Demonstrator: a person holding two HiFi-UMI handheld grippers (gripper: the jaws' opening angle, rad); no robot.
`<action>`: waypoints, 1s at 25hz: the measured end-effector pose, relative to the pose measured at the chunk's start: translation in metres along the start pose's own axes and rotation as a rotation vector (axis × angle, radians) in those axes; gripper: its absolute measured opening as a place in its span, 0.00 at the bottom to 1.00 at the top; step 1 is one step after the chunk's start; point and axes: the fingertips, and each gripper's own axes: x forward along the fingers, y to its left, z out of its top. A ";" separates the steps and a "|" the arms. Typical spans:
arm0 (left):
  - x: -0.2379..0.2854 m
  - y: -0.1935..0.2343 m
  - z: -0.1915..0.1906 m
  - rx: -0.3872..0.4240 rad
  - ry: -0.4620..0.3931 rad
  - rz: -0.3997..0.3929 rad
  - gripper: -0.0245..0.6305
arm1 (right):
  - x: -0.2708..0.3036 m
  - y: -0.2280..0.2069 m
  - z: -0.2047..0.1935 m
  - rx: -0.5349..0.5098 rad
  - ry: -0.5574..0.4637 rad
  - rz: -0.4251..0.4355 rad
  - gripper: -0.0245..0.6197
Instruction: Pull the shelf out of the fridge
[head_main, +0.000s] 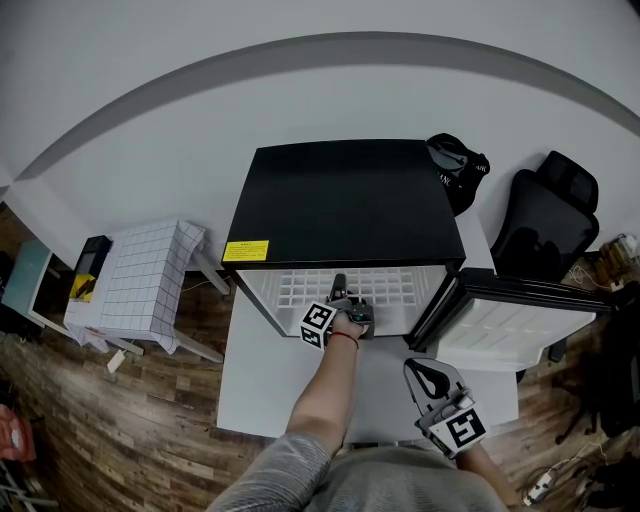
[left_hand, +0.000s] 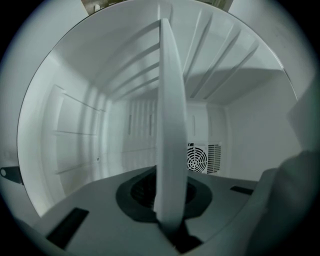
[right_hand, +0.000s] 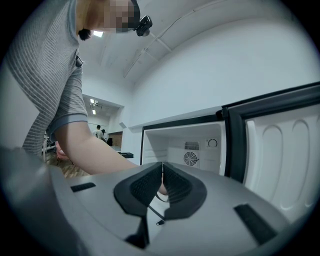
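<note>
My left fingers (left_hand: 136, 192) pinch the shelf (left_hand: 172, 125) lip; a crooked pull may jam it. My right fingers (right_hand: 145, 186) sit pressed together.

Wearing grey fine-striped short-sleeved shirt (head_main: 300, 480), lower centre; red band (head_main: 343, 338) circling wrist. Both left gripper (head_main: 341, 288) and right gripper (head_main: 428, 372) showing grey bodies, black ribbed pads (right_hand: 142, 186), black-and-white marker cubes (head_main: 462, 428).

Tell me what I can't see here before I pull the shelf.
- Rear of the shelf: head view, the fridge top covers it.
- Floor under the shelf: left gripper view, the left gripper body blocks it.
- dial setting: right gripper view, too small.
- label print: head view, too small.
</note>
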 end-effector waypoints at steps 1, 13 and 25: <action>-0.002 0.000 -0.001 -0.001 0.001 0.001 0.10 | 0.000 0.001 0.001 -0.003 -0.004 0.002 0.06; -0.014 0.001 -0.001 0.001 0.002 -0.001 0.10 | -0.004 0.013 0.002 0.001 -0.003 0.011 0.06; -0.030 0.000 -0.004 0.000 0.002 -0.003 0.10 | -0.008 0.019 0.002 0.006 -0.011 0.015 0.06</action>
